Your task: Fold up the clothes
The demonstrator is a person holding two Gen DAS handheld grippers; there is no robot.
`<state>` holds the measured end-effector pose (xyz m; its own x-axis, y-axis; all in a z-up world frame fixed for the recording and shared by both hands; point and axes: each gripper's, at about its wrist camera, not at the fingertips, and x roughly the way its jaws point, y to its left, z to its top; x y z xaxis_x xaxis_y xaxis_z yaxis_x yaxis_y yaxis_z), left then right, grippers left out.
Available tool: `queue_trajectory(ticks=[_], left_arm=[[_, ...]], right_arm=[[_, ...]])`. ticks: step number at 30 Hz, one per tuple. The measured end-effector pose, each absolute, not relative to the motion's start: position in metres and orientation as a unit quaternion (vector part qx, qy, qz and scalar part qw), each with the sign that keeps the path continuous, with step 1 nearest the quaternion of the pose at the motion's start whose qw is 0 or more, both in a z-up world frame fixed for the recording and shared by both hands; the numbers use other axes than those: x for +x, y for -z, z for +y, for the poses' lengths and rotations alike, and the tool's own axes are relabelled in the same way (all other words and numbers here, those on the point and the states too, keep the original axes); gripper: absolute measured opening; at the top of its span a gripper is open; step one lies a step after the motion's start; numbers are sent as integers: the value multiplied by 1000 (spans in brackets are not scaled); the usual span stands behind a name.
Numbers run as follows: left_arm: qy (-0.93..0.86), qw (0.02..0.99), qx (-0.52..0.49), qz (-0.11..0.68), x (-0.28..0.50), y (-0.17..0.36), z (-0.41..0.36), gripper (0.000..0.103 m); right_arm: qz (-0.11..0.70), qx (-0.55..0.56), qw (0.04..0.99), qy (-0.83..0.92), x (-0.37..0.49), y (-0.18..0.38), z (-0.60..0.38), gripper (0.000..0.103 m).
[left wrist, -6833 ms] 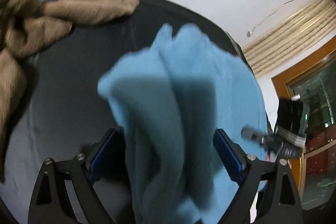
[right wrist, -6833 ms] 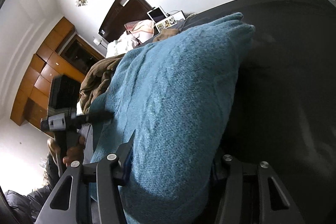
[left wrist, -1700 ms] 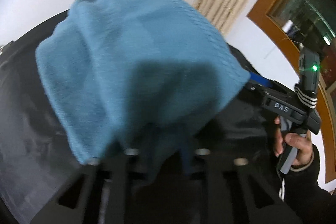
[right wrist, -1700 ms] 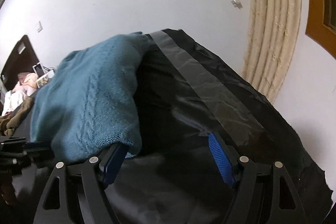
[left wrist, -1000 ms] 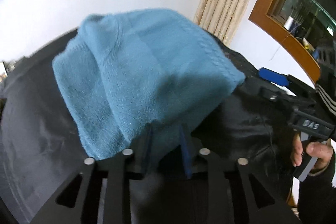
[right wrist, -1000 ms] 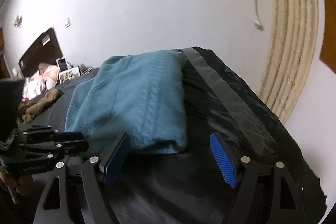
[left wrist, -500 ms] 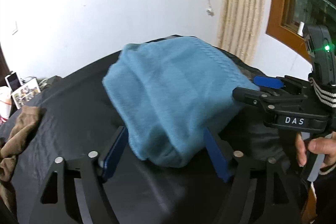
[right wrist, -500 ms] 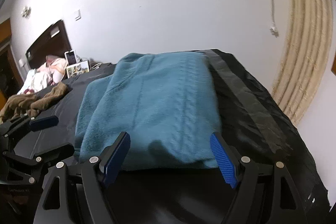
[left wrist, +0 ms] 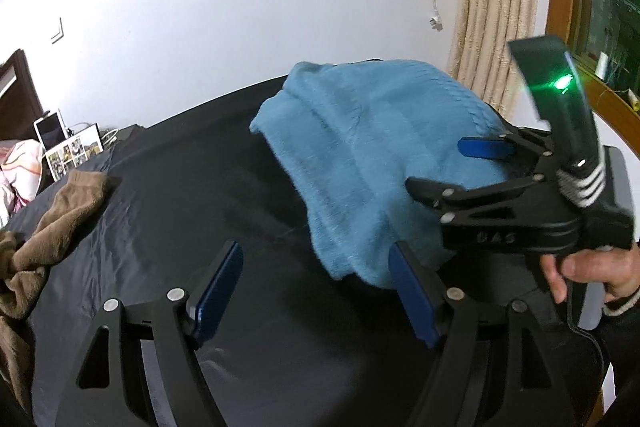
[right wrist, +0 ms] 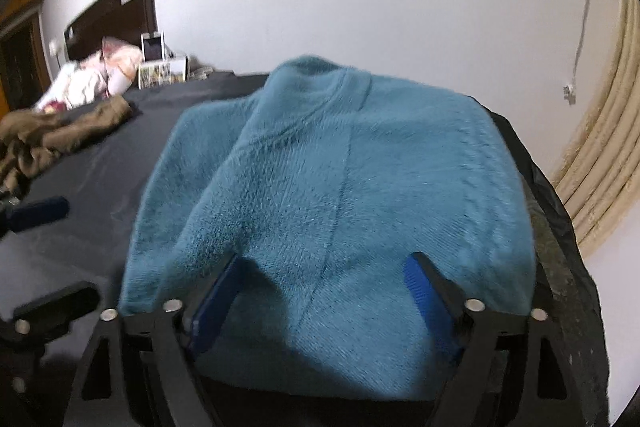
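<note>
A folded blue fuzzy sweater (left wrist: pixel 368 155) (right wrist: pixel 340 187) lies on the black sheet (left wrist: pixel 180 187) near its far right corner. My left gripper (left wrist: pixel 316 249) is open, low over the sheet, with its right pad beside the sweater's near corner and nothing in it. My right gripper (right wrist: pixel 324 259) is open too, its fingers spread over the sweater's near edge without closing on it. In the left wrist view the right gripper (left wrist: pixel 452 167) hovers over the sweater, held by a hand (left wrist: pixel 580 267). The left gripper (right wrist: pixel 44 259) shows at the left edge of the right wrist view.
A crumpled brown garment (left wrist: pixel 52 227) (right wrist: pixel 60 135) lies at the sheet's left side. Behind it stand a photo frame (left wrist: pixel 72 151) and pink bedding (right wrist: pixel 88 79) by a dark headboard (right wrist: pixel 112 15). A beige curtain (left wrist: pixel 496 7) hangs past the right edge of the sheet (right wrist: pixel 80 227).
My left gripper opened, let go of the sweater and drew back leftward. The sweater came down folded on the sheet. My right gripper moved over its near edge.
</note>
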<state>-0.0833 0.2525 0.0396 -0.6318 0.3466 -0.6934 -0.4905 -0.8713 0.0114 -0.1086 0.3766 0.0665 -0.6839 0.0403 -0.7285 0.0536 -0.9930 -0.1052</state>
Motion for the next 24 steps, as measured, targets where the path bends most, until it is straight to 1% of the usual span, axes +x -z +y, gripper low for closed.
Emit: queue_trajectory(ticks=[3,6,17,24], left_arm=[[-896,232,-366,95,-86,-37,249,79],[-894,231,-373,93,-87,-33,249,79],[-890,222,-390,81,-79,-26,248,80],[-889,219,-395,80,-77,-22,250,80]], right_arm=[[73,406,-9,911,-117,-60,371,93],[70,413,-14,908,-127,-57,370,96],[65,402,-24,913,-158,-53,369,97],[63,396,-28,916,-158,-54,369,97]])
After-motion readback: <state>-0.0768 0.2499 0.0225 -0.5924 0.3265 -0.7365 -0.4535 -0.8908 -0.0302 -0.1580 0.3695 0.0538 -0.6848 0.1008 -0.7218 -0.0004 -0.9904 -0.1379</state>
